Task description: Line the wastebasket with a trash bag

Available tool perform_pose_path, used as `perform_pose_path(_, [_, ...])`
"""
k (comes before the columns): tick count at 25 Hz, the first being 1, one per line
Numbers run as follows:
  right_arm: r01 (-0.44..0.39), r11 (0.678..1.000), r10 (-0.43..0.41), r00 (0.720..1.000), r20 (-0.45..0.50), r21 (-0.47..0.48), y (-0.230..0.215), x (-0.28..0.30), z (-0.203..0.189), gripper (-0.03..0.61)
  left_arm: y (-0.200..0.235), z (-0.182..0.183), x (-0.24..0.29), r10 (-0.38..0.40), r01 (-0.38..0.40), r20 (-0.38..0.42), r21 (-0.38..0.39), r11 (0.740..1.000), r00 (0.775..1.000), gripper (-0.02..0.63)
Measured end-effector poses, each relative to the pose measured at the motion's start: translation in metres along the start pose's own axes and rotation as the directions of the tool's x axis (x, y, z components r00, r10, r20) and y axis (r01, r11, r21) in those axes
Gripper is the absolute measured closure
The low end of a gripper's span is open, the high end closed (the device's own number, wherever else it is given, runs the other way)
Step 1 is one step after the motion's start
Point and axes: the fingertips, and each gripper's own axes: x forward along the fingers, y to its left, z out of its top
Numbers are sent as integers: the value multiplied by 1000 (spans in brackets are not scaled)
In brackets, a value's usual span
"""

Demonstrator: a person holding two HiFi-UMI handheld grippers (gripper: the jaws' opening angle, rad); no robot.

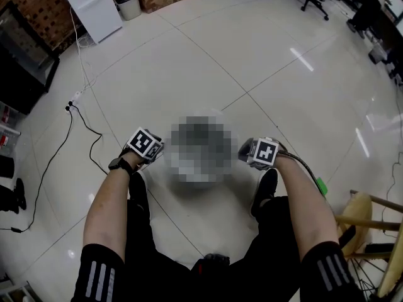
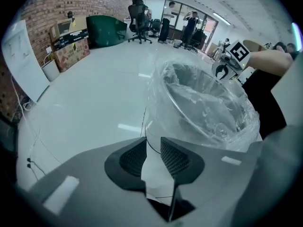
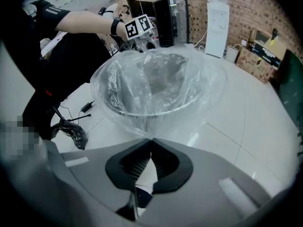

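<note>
The wastebasket [image 2: 189,112] stands upright on the floor between our two tongs, with the trash bag [image 3: 113,79] already over its rim. Our right tongs [image 3: 151,143] are closed on the film's hanging edge. The left tongs [image 2: 153,143] stand narrowly apart, just beside the wall. We judge both equally near.

Clear and glossy on the trash bag [image 3: 151,79], creased with pale glints; white on the wastebasket [image 2: 152,126] beneath. Glossy white across the floor tiles [image 1: 220,61], cut by thin dark seams. Black-and-white square markers on the left gripper [image 2: 152,143] and right gripper [image 3: 151,143], with grey bodies and black ribbed pads [image 2: 175,157]. Red-brown on the brick wall [image 2: 57,4], far left. Black cable [image 1: 85,128]; black sleeves [image 1: 97,272], white-striped.
</note>
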Motion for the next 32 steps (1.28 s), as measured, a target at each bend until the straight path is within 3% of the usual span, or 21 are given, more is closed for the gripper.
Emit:
perform_pose_path(6, [33, 999, -33, 999, -6, 3, -7, 15, -3, 569, -9, -11, 16, -41, 41, -30, -14, 999, 999, 522])
perform_pose_path(9, [25, 1000, -25, 999, -30, -4, -4, 18, -3, 551, -6, -9, 13, -16, 17, -38, 19, 1000, 999, 520])
perform_pose_path(14, [38, 999, -38, 999, -17, -13, -6, 13, 3, 551, 13, -11, -30, 22, -22, 11, -2, 1000, 1000, 497])
perform_pose_path(16, [46, 999, -47, 999, -14, -26, -5, 13, 3, 551, 5, -7, -52, -12, 11, 43, 21, 1000, 999, 479])
perform_pose_path(18, [47, 998, -48, 999, -17, -39, -2, 11, 6, 551, -13, 1, -73, -47, 40, 66, 102, 994, 997, 475])
perform_pose_path(20, [34, 999, -34, 999, -21, -29, 3, 10, 7, 551, -38, 9, -84, -62, 45, 66, 242, 969, 996, 437])
perform_pose_path(23, [36, 999, -37, 999, -26, -29, 6, 8, 9, 551, -78, 10, -79, -78, 65, 11, 451, 890, 997, 382])
perform_pose_path(25, [44, 998, -45, 998, -34, -36, 8, 8, 10, 550, -97, 2, -72, -96, 106, -47, 525, 845, 994, 373])
perform_pose_path(27, [47, 998, -48, 998, -39, -36, 8, 8, 10, 551, -102, -4, -68, -87, 123, -90, 562, 818, 992, 373])
perform_pose_path(28, [48, 998, -49, 998, -33, -38, 9, 7, 12, 550, -100, -6, -67, -71, 117, -101, 575, 809, 992, 393])
perform_pose_path(32, [19, 1000, -19, 1000, -10, 0, 13, 8, 9, 551, -95, -10, -69, -60, 118, -119, 577, 808, 991, 609])
